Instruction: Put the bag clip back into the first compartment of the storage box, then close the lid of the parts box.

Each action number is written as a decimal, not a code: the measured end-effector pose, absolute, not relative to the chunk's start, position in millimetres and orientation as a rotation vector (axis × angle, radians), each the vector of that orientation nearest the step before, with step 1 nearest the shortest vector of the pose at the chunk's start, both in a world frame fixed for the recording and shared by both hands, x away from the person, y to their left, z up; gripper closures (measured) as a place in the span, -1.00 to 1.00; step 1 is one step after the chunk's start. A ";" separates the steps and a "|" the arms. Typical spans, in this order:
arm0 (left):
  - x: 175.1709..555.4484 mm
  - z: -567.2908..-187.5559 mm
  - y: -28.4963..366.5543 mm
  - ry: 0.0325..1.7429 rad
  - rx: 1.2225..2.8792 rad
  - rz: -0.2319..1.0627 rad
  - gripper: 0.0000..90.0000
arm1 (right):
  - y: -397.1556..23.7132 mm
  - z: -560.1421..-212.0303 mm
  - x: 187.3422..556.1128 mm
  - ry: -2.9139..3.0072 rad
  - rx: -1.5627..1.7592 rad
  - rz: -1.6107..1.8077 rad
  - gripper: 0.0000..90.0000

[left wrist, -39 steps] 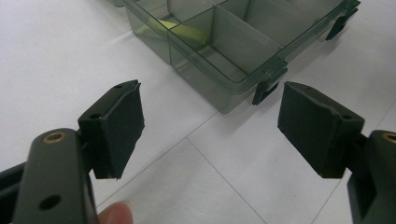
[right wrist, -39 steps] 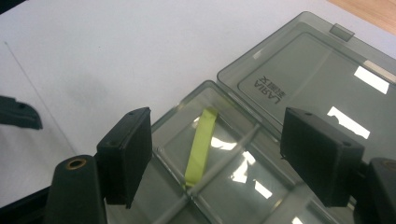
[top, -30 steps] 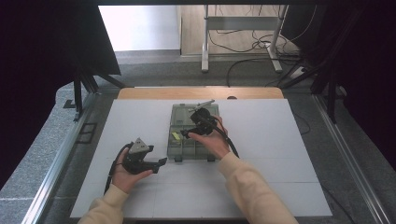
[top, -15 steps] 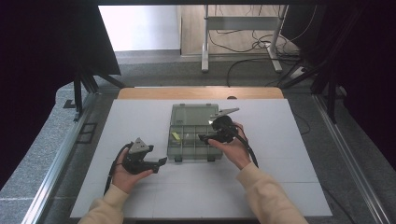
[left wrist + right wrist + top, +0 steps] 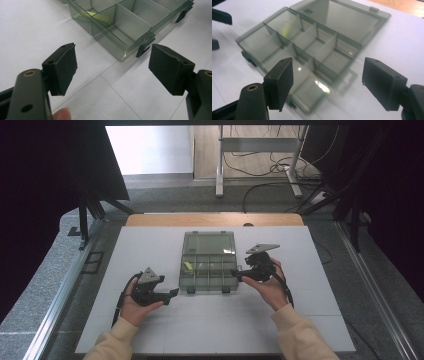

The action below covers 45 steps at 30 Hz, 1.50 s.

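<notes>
While the smoky transparent plastic organiser box (image 5: 208, 262) lies open on the white table (image 5: 150, 245), with its flat lid folded back on the far side, both claws stand spread and pinch nothing. The right gripper (image 5: 239, 274) is just beside the right edge of the box, and in the right gripper view (image 5: 327, 82) the divided compartments lie directly in front of its two black pads and a little below them. The left gripper (image 5: 172, 293) rests near the front left corner; in the left gripper view (image 5: 112, 67) a dark latch (image 5: 143, 49) at the front wall is just ahead of its right pad. A small yellow piece (image 5: 100, 18) lies in one left compartment, farther ahead of this claw. I judge that the step in hand is to approach the box, perhaps to close the lid or to reach the yellow piece; which one I cannot tell. To do it well, the right claw should slow down before contact, because its picture is blurred, and the left claw could steady the front corner so that the light box does not slide.
</notes>
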State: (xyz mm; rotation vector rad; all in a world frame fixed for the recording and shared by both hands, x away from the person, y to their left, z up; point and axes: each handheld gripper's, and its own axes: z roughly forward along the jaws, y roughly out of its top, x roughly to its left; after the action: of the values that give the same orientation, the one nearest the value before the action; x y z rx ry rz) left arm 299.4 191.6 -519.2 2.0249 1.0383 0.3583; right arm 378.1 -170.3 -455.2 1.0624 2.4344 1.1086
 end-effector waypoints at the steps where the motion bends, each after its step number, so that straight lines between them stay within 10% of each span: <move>1: 299.4 -519.2 191.6 1.038 2.025 0.358 -0.50 | -174.5 -455.3 376.1 2.431 1.065 1.105 -0.44; 45: 297.1 -511.7 193.4 1.044 1.980 0.362 -0.50 | -229.6 -471.7 371.8 2.334 1.184 1.117 -0.43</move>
State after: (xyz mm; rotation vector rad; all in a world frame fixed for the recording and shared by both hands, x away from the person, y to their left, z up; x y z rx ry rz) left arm 297.1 193.4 -511.7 1.9797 1.0445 0.3618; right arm 371.8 -229.6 -471.7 1.1840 2.3336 1.1166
